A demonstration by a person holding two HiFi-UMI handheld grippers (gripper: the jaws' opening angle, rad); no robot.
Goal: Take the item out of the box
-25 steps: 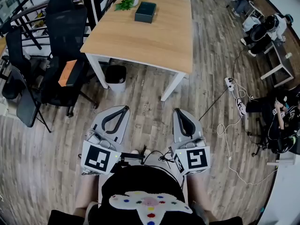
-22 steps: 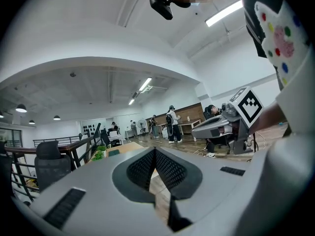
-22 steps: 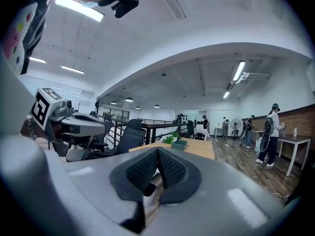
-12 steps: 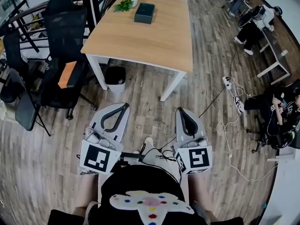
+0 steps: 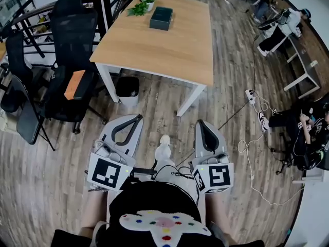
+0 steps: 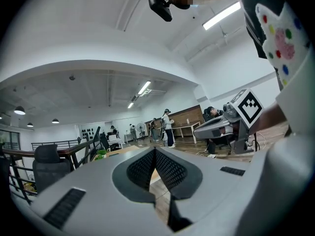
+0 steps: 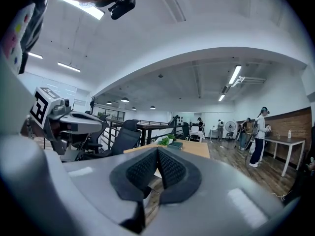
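left gripper (image 5: 135, 120) and right gripper (image 5: 202, 124), each with jaws together and empty, hang over the floor (image 5: 154, 104). the dark box (image 5: 161, 18) sits at the counter's (image 5: 164, 48) far end, well apart.

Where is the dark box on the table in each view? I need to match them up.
Head view: dark box at the far end of the wooden table, top centre.
Left gripper view: cannot make it out; only the table edge shows.
Right gripper view: small, centre, just above the jaw tips.
Shared landmark: the potted plant beside it.
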